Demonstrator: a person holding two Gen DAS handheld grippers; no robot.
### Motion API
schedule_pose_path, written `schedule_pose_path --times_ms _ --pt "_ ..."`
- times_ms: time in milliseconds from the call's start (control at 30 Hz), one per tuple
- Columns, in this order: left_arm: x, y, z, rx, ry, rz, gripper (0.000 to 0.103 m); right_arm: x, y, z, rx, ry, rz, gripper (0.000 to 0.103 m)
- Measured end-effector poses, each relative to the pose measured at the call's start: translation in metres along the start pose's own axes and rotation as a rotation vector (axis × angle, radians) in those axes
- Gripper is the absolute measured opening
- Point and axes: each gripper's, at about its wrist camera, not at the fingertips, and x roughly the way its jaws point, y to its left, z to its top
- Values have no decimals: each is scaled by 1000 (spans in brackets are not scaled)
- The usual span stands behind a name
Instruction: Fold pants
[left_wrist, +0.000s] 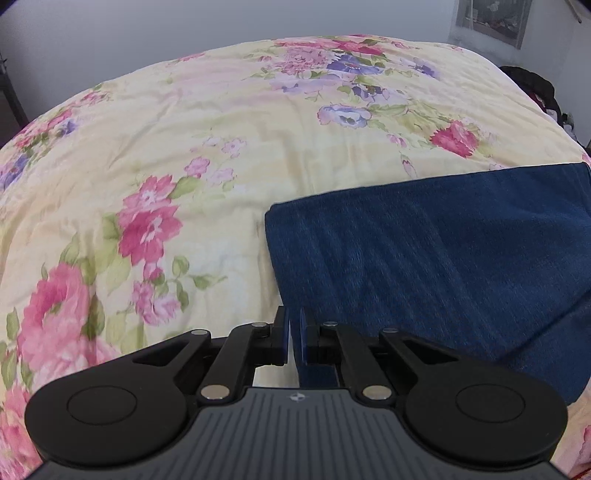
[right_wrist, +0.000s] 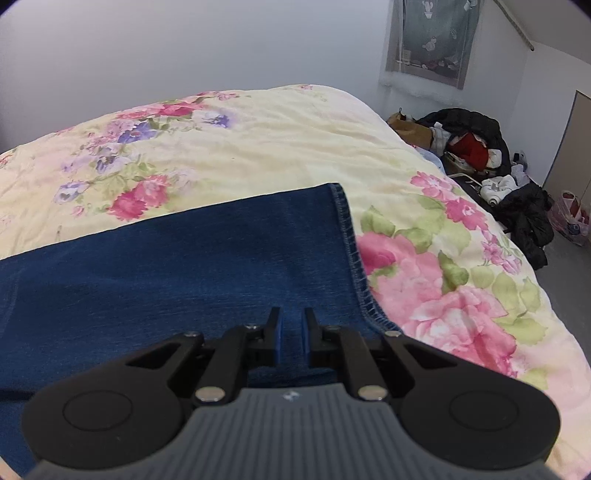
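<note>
Blue denim pants lie folded on the bed's floral quilt. The left tool pinches their near left corner; the right tool grips fabric near the hem.

The pants are dark blue denim, folded into a flat band lying across the near part of the floral bedspread, folded edge at left, stitched hem at right.
</note>
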Motion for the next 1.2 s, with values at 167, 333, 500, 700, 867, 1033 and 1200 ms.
schedule_pose_path --times_ms 167,333,500,700,867,1033,1200 --pt "-1 -9 -32 -48 -52 26 6 2 8 -17 -10 6 18 6" --pt "19 -7 -47 -118 -10 21 7 10 10 -23 -15 21 11 5" --pt "28 -27 -57 3 -33 95 8 17 12 -32 -11 14 8 5" --pt "21 -27 -63 12 -47 94 8 21 12 -33 20 27 5 5" --pt "13 -29 -64 29 -33 98 8 20 15 -27 -7 65 -6 5" --pt "-2 -35 -66 79 -17 117 8 2 9 -25 5 110 -2 10" --pt "-29 -32 -58 10 -51 45 8 -29 -6 -38 29 99 -1 24"
